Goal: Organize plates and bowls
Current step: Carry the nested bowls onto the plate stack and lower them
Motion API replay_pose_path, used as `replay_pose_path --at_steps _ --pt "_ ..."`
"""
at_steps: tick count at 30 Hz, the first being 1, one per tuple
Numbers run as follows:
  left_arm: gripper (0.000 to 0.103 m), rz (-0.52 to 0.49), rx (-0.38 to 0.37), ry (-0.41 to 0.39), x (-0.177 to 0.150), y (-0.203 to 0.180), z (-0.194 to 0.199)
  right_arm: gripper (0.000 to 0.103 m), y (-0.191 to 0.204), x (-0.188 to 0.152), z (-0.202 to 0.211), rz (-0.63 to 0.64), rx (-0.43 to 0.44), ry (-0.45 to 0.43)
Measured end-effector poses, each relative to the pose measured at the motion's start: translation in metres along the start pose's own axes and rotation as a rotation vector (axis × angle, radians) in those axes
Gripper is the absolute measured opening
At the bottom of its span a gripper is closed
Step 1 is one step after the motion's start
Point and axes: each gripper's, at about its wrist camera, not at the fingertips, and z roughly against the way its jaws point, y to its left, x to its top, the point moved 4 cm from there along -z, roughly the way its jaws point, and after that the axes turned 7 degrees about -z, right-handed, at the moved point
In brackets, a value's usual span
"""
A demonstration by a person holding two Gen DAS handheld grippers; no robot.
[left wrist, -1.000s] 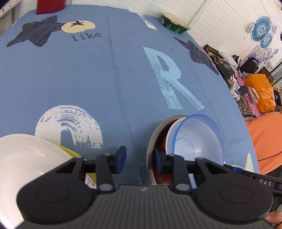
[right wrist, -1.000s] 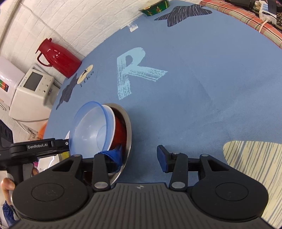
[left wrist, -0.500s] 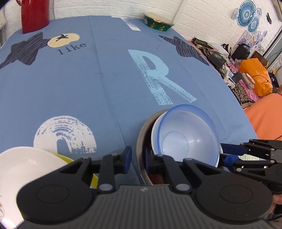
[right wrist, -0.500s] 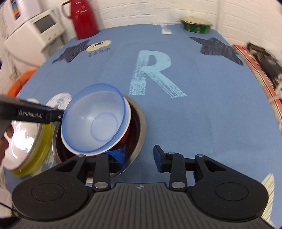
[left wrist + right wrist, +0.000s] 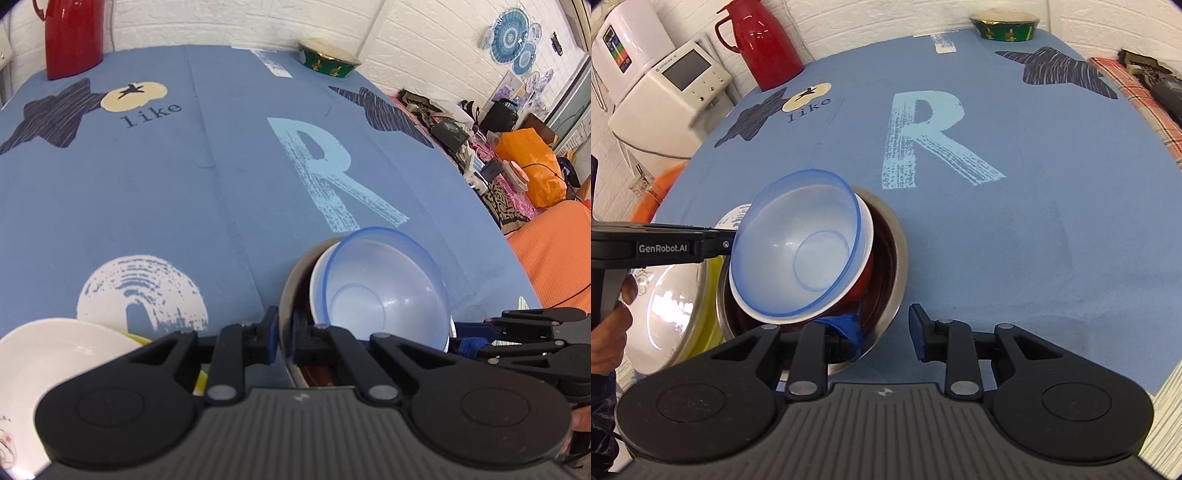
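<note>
A nested stack stands near the table's front edge. A clear blue bowl (image 5: 384, 291) (image 5: 801, 240) lies tilted in a white bowl (image 5: 866, 229), over a red bowl (image 5: 866, 273), all inside a steel bowl (image 5: 291, 280) (image 5: 897, 258). My left gripper (image 5: 285, 336) is shut on the steel bowl's left rim, one finger inside and one outside. In the right wrist view the left gripper's body (image 5: 665, 247) reaches in behind the blue bowl. My right gripper (image 5: 886, 330) (image 5: 517, 332) is open and straddles the steel bowl's near rim.
A white plate (image 5: 55, 354) (image 5: 672, 310) rests on a yellow dish (image 5: 201, 380) (image 5: 709, 295) just left of the stack. A green bowl (image 5: 328, 61) (image 5: 1004, 24) and red thermos (image 5: 72, 37) (image 5: 761, 44) stand at the far edge. A white appliance (image 5: 668, 92) sits beyond the table.
My left gripper's jaws have narrowed from wide apart onto the steel bowl's rim. The right gripper has swung round to face the stack squarely and stays open.
</note>
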Motion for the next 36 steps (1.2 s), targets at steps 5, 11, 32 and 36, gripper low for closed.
replay_pose_path --at_steps 5,11,32,36 --pt "0.000 0.011 0.009 -0.025 0.005 0.005 0.011 0.013 0.011 0.003 0.006 0.002 0.030 -0.015" --pt "0.000 -0.006 0.030 -0.044 0.005 0.010 0.017 0.013 0.016 0.004 0.000 -0.005 0.039 -0.029" --pt "0.000 0.096 0.209 -0.166 -0.041 0.065 0.129 0.015 0.123 -0.001 0.015 0.183 0.187 -0.080" --pt "0.000 0.142 0.280 -0.151 -0.072 0.088 0.142 0.015 0.151 -0.017 -0.005 0.221 0.223 -0.027"
